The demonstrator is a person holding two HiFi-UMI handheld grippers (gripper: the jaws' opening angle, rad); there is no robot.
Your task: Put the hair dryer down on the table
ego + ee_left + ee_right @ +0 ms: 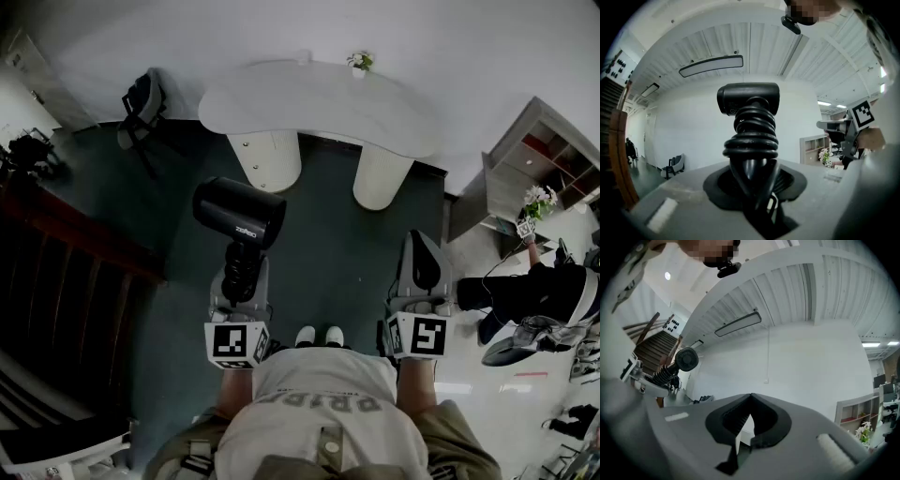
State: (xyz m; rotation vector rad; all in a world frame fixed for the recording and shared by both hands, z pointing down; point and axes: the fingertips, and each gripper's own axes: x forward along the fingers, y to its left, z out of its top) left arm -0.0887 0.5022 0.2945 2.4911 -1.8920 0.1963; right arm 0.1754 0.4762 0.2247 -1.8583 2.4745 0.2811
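A black hair dryer (238, 214) with its cord wound round the handle stands upright in my left gripper (240, 286), which is shut on the handle. In the left gripper view the wrapped handle (751, 140) rises from between the jaws to the dryer's barrel (748, 98). My right gripper (422, 272) is shut with nothing in it; its jaws (743, 427) meet at the tips. The dryer (675, 363) shows small at the left of the right gripper view. A white curved table (319, 101) stands ahead, beyond both grippers.
A small potted plant (360, 62) sits at the table's far edge. A dark chair (141, 103) stands left of the table, a wooden stair rail (84, 239) runs along the left, and shelves (548, 155) and a seated person (544, 291) are at the right.
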